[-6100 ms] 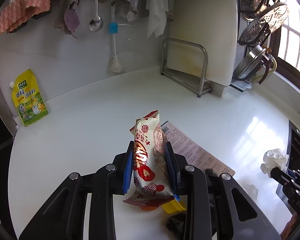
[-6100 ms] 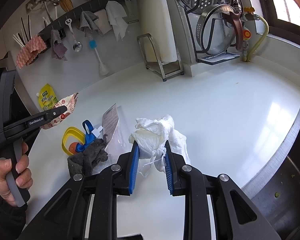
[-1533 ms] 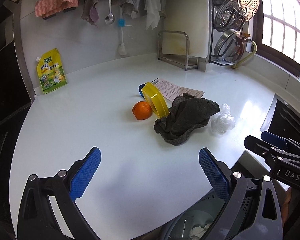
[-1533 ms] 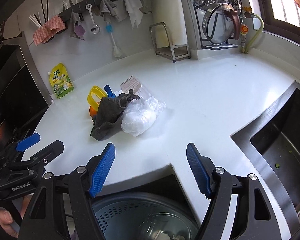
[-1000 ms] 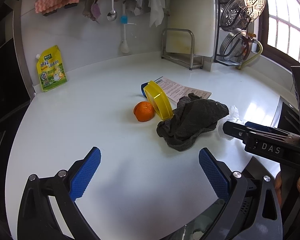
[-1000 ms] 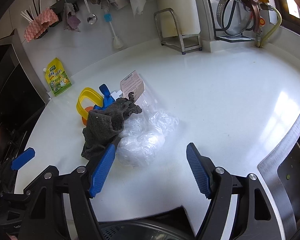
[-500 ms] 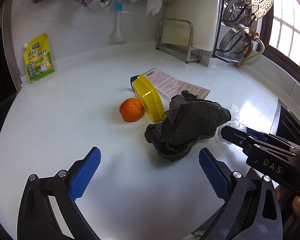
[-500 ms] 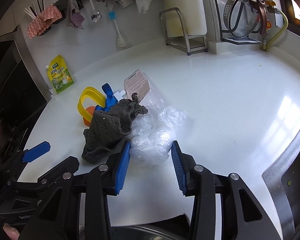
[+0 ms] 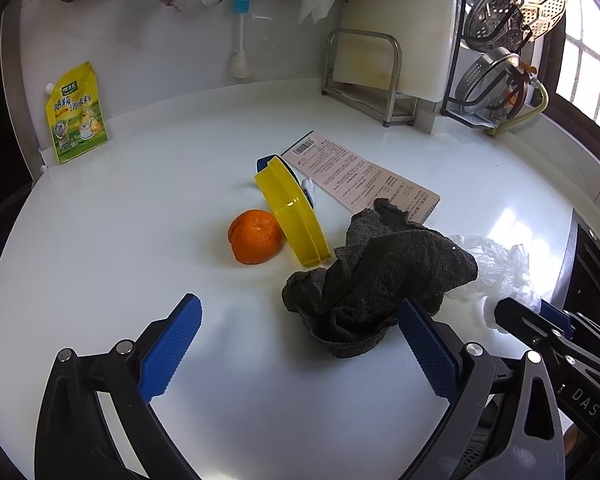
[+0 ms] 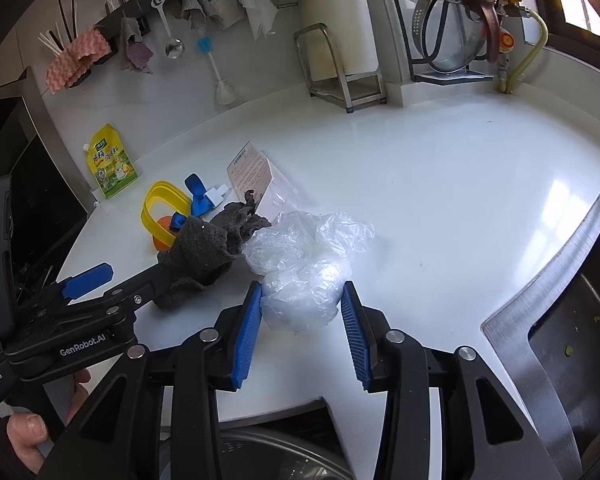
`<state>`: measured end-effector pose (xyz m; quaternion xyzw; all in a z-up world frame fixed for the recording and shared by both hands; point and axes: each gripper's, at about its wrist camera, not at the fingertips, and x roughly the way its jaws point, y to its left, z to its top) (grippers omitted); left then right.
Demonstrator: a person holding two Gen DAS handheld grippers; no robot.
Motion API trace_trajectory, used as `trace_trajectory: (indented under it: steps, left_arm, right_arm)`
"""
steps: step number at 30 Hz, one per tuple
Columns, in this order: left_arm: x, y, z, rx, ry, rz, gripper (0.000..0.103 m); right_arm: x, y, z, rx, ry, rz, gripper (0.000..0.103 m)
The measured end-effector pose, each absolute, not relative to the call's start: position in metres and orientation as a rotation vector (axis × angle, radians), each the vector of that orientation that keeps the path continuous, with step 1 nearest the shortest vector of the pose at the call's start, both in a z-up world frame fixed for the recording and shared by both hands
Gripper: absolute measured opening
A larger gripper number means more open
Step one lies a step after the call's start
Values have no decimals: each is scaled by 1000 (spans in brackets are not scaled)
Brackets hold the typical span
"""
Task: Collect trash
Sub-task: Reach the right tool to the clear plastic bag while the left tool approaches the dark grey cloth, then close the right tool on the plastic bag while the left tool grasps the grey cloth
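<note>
— So where does the crumpled plastic bag (image 10: 300, 280) lie from your tongs?

— Straight ahead of my right tongs (image 10: 302, 334), near the front edge of the surface (image 10: 440, 200). Its near lump sits between the two blue pads; the left pad looks to be touching the film, the right pad just beside it. The jaws are partly closed around it, and I can't tell that they have a firm bite yet.

— Which way does it run?

— Its long axis goes away from me, with a looser flap spreading toward the middle of the surface. My jaws straddle it across the short way, so I judge a plain squeeze should take it.

— And your other hand?

— My left tongs (image 9: 300, 352) stand wide open and hold nothing. They are farther from the bag: the grey rag (image 9: 376, 276) lies between, touching the bag's left side. Beyond the rag lie an orange (image 9: 255, 236), a yellow lid (image 9: 292, 212) and a printed sheet (image 9: 364, 178).

— Any risk?

— I might drag the rag's edge along.
</note>
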<state>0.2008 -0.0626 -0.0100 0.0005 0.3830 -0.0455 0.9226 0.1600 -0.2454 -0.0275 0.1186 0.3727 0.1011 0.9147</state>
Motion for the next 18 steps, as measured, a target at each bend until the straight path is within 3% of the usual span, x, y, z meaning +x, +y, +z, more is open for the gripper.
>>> trace_trajectory:
  steps: [18]
  left_arm:
    - [223,-97,-21,63,841,-50,97]
  right_arm:
    - [134,-284,-24,298,746,117,39]
